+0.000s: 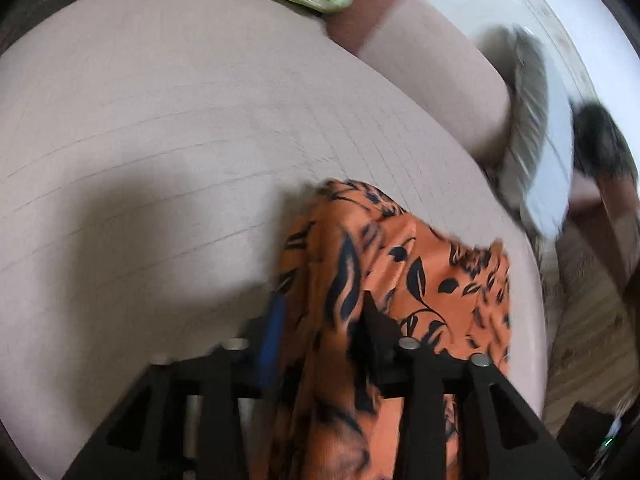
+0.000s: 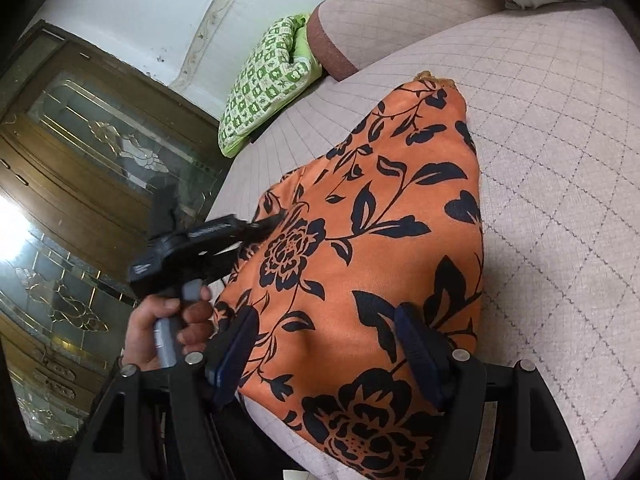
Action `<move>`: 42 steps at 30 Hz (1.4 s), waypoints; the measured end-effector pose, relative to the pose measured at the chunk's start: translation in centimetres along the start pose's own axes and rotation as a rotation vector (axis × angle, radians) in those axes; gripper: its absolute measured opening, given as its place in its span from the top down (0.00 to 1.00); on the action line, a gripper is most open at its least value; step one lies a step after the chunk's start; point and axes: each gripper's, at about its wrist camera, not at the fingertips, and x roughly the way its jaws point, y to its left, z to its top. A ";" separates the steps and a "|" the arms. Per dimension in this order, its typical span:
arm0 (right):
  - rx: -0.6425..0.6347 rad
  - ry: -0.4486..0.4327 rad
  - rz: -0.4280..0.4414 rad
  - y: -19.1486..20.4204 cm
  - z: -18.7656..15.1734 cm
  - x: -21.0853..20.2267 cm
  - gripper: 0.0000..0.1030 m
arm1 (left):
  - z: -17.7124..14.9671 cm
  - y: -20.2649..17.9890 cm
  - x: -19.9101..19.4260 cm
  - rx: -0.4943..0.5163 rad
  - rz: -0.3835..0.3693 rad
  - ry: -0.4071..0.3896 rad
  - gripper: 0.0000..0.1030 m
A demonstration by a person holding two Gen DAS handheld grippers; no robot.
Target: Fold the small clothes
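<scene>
Orange floral garment [image 2: 372, 216] under spread right gripper [image 2: 326, 344]; left gripper [image 1: 320, 312] clamps edge

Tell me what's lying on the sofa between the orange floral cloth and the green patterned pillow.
Nothing: in the right wrist view only bare quilted sofa cover separates the orange floral cloth from the green patterned pillow.

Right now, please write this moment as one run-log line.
left gripper: shut on orange cloth | right gripper: open over cloth | cloth on sofa
</scene>
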 end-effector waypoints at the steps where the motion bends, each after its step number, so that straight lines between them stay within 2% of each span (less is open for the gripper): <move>1: 0.025 -0.015 0.007 0.2 0.1 -0.8 0.29 | -0.5 -0.2 -1.7 0.006 -0.014 -0.048 0.57; 2: 0.035 -0.026 0.019 0.3 0.1 -1.4 0.28 | -1.2 -0.6 -3.2 0.028 -0.029 -0.092 0.50; 3: 0.039 -0.039 0.035 0.5 0.0 -1.9 0.28 | -2.3 -1.3 -4.9 0.071 -0.027 -0.123 0.46; 6: 0.014 -0.014 0.068 1.2 -1.0 -1.7 0.27 | -6.1 -2.4 -6.9 0.170 -0.009 -0.135 0.44; 7: 0.017 0.030 0.052 0.9 -1.5 -0.7 0.25 | -6.8 -1.4 -7.5 0.190 0.009 -0.123 0.43; 8: 0.024 0.072 0.018 0.3 -2.0 0.5 0.25 | -7.7 -1.2 -6.7 0.214 0.062 -0.095 0.43; 9: 0.042 0.078 0.012 -0.4 -2.3 1.1 0.25 | -8.8 -0.6 -4.3 0.235 0.165 -0.022 0.43; 10: 0.073 0.050 0.030 -0.5 -2.3 0.8 0.25 | -9.0 1.1 -3.4 0.228 0.166 0.021 0.42; 11: 0.092 0.048 0.036 -0.3 -2.2 0.6 0.25 | -9.1 1.9 -3.5 0.189 0.129 -0.014 0.43; 12: 0.096 0.047 0.027 0.3 -2.0 0.1 0.25 | -8.8 1.7 -4.2 0.187 0.129 -0.009 0.45; 13: 0.073 0.036 0.013 1.0 -1.9 -0.6 0.25 | -8.6 1.0 -5.1 0.201 0.134 -0.015 0.51; 16: 0.023 -0.016 -0.012 1.9 -2.2 -2.6 0.25 | -8.6 -0.9 -7.3 0.283 0.174 -0.090 0.51; 18: 0.042 -0.051 -0.043 1.6 -2.9 -4.0 0.25 | -9.2 -1.7 -8.9 0.311 0.180 -0.129 0.48; 20: 0.037 -0.061 -0.074 1.4 -3.3 -4.7 0.25 | -9.6 -1.9 -9.6 0.304 0.184 -0.147 0.39; 23: -0.056 -0.077 -0.141 3.1 -3.2 -5.3 0.25 | -10.3 -2.2 -10.3 0.309 0.193 -0.175 0.38; 27: -0.137 -0.077 -0.116 5.1 -2.3 -4.0 0.24 | -10.7 -2.7 -9.1 0.313 0.202 -0.163 0.38; 29: -0.113 -0.018 -0.095 4.0 -2.2 -1.6 0.20 | -10.9 -2.9 -8.3 0.304 0.204 -0.155 0.37; 31: -0.002 0.127 -0.128 0.9 -2.6 2.1 0.17 | -10.9 -2.4 -7.6 0.301 0.226 -0.125 0.37; 33: 0.015 0.063 -0.099 0.8 -2.7 1.4 0.17 | -11.0 -1.9 -6.8 0.305 0.252 -0.093 0.37; 35: 0.018 0.072 -0.130 1.7 -2.3 0.8 0.17 | -11.1 -1.3 -6.8 0.301 0.254 -0.093 0.37; 39: -0.122 0.018 -0.124 4.4 -2.3 -0.5 0.17 | -11.1 -0.8 -7.6 0.271 0.232 -0.112 0.37; 41: -0.090 0.075 -0.121 3.2 -3.0 1.0 0.17 | -11.5 -0.6 -7.8 0.276 0.232 -0.124 0.29; 42: -0.057 0.122 -0.128 2.1 -3.4 2.1 0.17 | -11.7 -0.6 -7.4 0.285 0.257 -0.118 0.27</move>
